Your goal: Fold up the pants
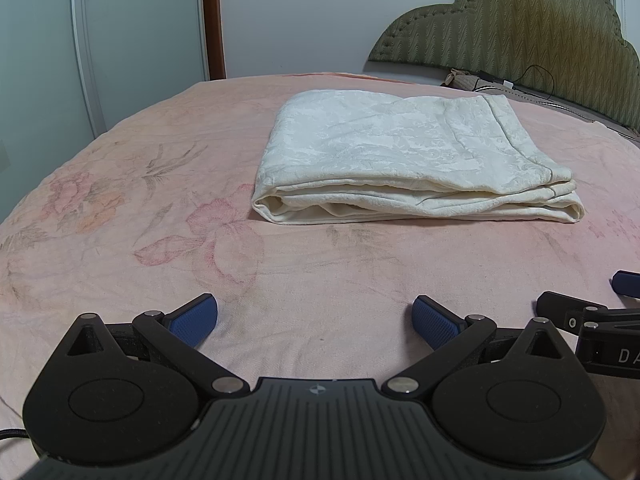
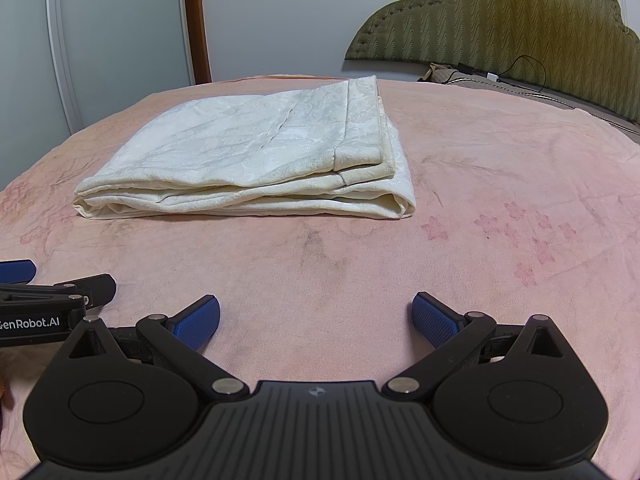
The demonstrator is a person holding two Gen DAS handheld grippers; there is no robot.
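Your left tool [image 1: 315,320] sits low over the bed [image 1: 120,208], fingers spread wide apart w/ nothing between them; blue pads [image 1: 192,320] face inward above the pink floral bedspread. Your right tool [image 2: 316,318] is in the same config: fingers apart, empty, just above the bedspread. The two tools are side by side, near each other; part of the right one shows at the right edge of the left wrist view, and part of the left one at the left edge of the right wrist view. The pants [image 1: 408,160] lie folded into a flat, layered cream stack on the bed, ahead of both tools and well apart from them; neither tool touches the fabric. Stack's layered edge faces you, w/ what looks like a hem band on its right side, though the weave makes that hard to confirm. Behind the bed: quilted olive headboard [image 1: 520,28] at right rear, black cable [image 1: 536,80] at its base, white door [image 1: 136,40] at left rear.
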